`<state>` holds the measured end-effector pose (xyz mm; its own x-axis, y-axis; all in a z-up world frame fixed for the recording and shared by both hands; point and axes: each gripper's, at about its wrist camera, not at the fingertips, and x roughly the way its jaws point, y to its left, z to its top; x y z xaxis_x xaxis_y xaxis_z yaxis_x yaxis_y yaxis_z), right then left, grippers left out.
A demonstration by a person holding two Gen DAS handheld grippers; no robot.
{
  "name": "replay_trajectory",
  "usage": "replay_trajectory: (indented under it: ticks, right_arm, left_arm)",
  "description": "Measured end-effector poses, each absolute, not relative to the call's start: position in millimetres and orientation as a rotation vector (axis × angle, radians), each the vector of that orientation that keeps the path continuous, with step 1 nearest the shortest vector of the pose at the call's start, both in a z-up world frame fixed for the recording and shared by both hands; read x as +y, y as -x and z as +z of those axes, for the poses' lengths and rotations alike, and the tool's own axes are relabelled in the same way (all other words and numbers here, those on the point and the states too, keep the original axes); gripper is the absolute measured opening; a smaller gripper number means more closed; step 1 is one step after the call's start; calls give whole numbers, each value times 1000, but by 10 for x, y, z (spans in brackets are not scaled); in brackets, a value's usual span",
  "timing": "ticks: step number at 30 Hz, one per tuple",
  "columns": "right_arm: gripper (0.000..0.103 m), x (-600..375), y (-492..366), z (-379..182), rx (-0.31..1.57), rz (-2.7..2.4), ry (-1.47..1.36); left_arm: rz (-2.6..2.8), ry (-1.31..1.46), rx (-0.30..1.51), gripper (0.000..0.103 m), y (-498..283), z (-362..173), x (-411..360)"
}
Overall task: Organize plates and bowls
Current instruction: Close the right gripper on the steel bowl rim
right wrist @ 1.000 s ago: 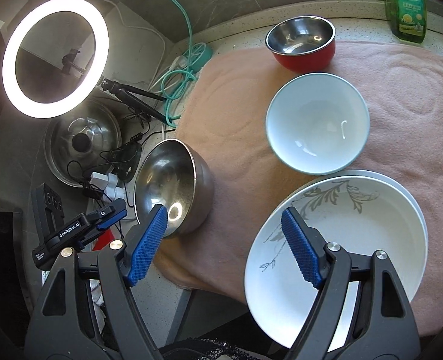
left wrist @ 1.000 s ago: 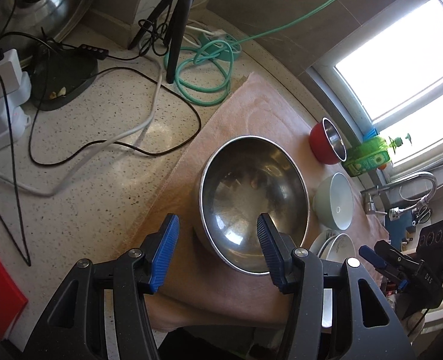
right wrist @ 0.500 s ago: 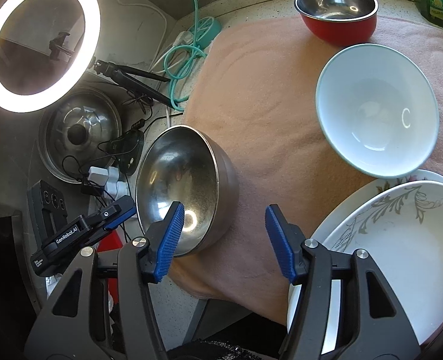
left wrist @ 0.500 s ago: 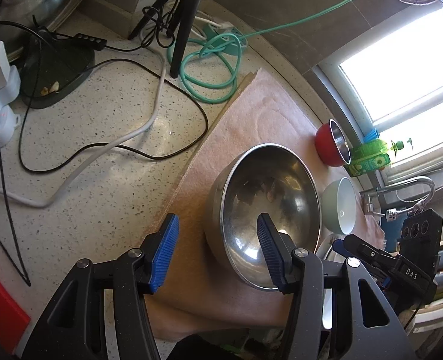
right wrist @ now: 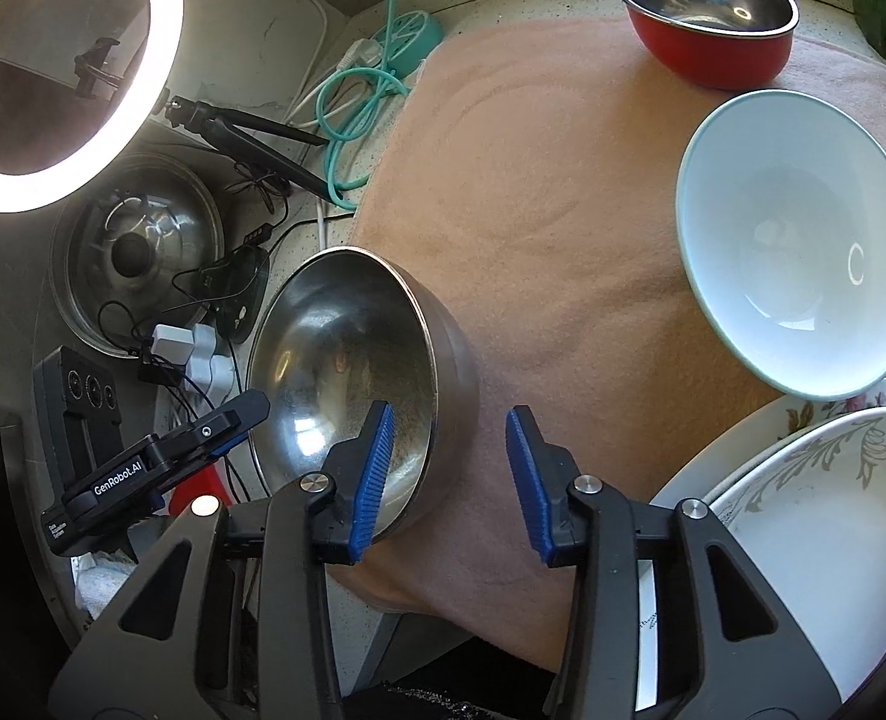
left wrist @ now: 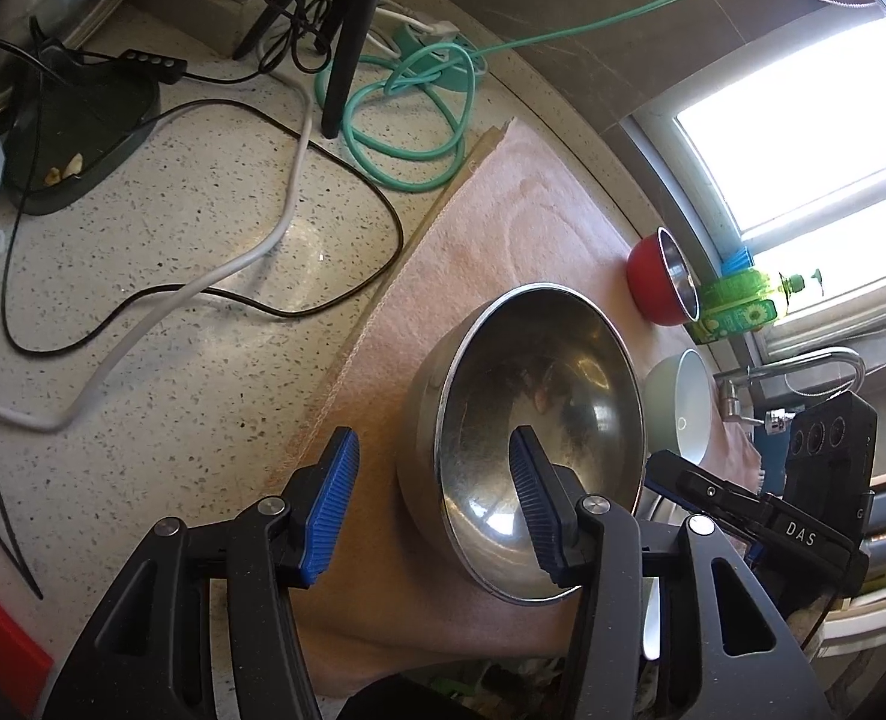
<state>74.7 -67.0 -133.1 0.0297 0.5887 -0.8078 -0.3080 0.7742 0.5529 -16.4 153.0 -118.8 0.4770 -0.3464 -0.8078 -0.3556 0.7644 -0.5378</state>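
"GenRobot.AI" reads in white on the black body of the left gripper (right wrist: 227, 450), seen at the lower left of the right wrist view; "DAS" shows on the black body of the right gripper (left wrist: 671, 480) at the lower right of the left wrist view. A green bottle (left wrist: 737, 309) with a yellow flower label lies at the right by the window; its writing is too small to read.

Both grippers point steeply down at the steel bowl (left wrist: 533, 420), which sits tilted on the pink towel (left wrist: 503, 228) at the towel's near left edge, in the lower middle of both views. The left gripper's jaws stand partly open and straddle the bowl's near wall, one pad inside, one outside, with a gap on each side. The right gripper's jaws have just been closing and stand fairly narrow, astride the opposite rim; they do not yet press on it.

On the towel lie a red bowl (right wrist: 707, 30) at upper right, a white bowl (right wrist: 797, 240) below it, and stacked floral plates (right wrist: 803, 510) at lower right. The speckled worktop (left wrist: 173, 300) carries cables.
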Motion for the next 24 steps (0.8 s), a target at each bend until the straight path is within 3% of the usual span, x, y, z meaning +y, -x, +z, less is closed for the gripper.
replay_trajectory:
  ticks: [3, 7, 11, 24]
  right_arm:
    - [30, -661, -759, -1369, 1389, 705, -252]
    - [27, -645, -764, -1388, 1392, 708, -242]
    - [15, -623, -760, -1397, 1397, 722, -233]
    - [12, -596, -738, -1331, 1373, 726, -197]
  left_arm:
    - [4, 738, 1107, 45, 147, -1209, 1524]
    - [-1, 737, 1113, 34, 127, -1238, 1510]
    - [-3, 733, 1119, 22, 116, -1264, 1491]
    - [10, 697, 1117, 21, 99, -1253, 1444]
